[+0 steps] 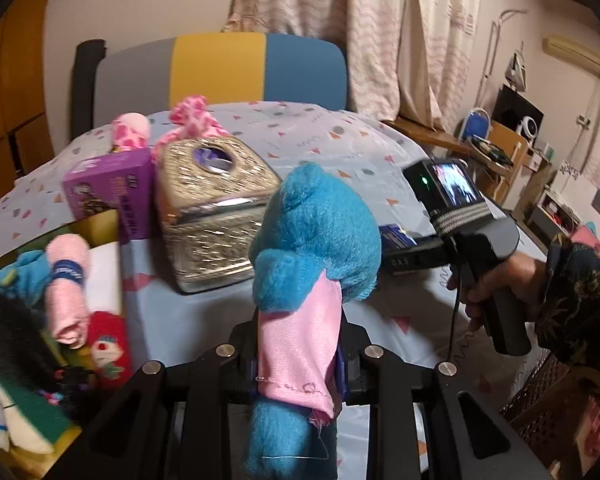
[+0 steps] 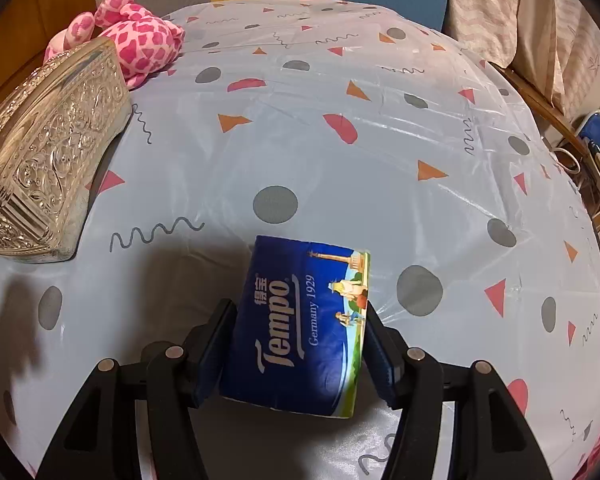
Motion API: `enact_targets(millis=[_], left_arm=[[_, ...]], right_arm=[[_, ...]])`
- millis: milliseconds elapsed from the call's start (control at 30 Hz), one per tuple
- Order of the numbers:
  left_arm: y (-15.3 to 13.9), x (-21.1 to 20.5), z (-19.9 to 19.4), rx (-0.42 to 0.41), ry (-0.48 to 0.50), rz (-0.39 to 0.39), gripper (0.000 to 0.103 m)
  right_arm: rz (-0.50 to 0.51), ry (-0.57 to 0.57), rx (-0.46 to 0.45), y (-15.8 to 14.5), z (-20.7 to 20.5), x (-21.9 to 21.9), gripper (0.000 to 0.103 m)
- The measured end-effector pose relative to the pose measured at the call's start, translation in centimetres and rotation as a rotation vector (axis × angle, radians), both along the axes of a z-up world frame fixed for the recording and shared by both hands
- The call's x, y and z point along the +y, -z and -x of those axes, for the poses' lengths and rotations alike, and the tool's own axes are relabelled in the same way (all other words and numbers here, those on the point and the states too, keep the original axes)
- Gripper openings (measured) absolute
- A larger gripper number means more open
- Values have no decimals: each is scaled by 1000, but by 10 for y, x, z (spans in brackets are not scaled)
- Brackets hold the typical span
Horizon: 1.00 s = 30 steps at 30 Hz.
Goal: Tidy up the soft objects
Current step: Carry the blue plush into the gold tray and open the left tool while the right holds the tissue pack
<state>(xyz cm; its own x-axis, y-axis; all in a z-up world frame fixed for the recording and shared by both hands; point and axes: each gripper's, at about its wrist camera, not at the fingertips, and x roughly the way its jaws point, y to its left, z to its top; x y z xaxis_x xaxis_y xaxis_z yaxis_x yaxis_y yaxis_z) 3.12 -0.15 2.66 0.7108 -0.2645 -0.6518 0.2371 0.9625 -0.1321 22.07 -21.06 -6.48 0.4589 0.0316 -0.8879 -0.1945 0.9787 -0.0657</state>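
**Both grippers loaded over the patterned table**

The left gripper [image 1: 298,364] is clamped on a blue plush toy [image 1: 320,236] in a pink dress, its head rising beyond the fingers. The right gripper [image 2: 296,348] squeezes a blue Tempo tissue pack [image 2: 300,320] above the tablecloth [image 2: 340,160]. The toy's face is turned away; the silver tissue box [image 2: 48,152] is cut off at the frame edge.

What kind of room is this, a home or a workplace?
Most likely a home room: a table under a patterned tablecloth, long curtains behind a padded chair, and plush toys such as the pink spotted one.
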Motion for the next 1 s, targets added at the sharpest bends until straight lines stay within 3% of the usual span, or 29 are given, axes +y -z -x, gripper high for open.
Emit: enact_targets(millis=[300,500,633,767,900,1000], left_arm=[[-16,41,5,-12,-92,42,27],[-34,99,17,-32,-196,114,27],[-53,171,36,-69,-359,165,27],[-63,241,65,-105,-557,145,27],[-52,286,84,-78,-696,119,27],[-32,300,89,-23,-733,165,27]], right_arm=[[34,-31,-22,0,3,6,58],[56,-55,-35,0,4,9,55],[71,-63,-36,0,3,11,55],[91,-75,-43,-1,5,15,55],[106,-83,-48,-1,5,16,55],[113,-82,-51,-1,6,17,55]])
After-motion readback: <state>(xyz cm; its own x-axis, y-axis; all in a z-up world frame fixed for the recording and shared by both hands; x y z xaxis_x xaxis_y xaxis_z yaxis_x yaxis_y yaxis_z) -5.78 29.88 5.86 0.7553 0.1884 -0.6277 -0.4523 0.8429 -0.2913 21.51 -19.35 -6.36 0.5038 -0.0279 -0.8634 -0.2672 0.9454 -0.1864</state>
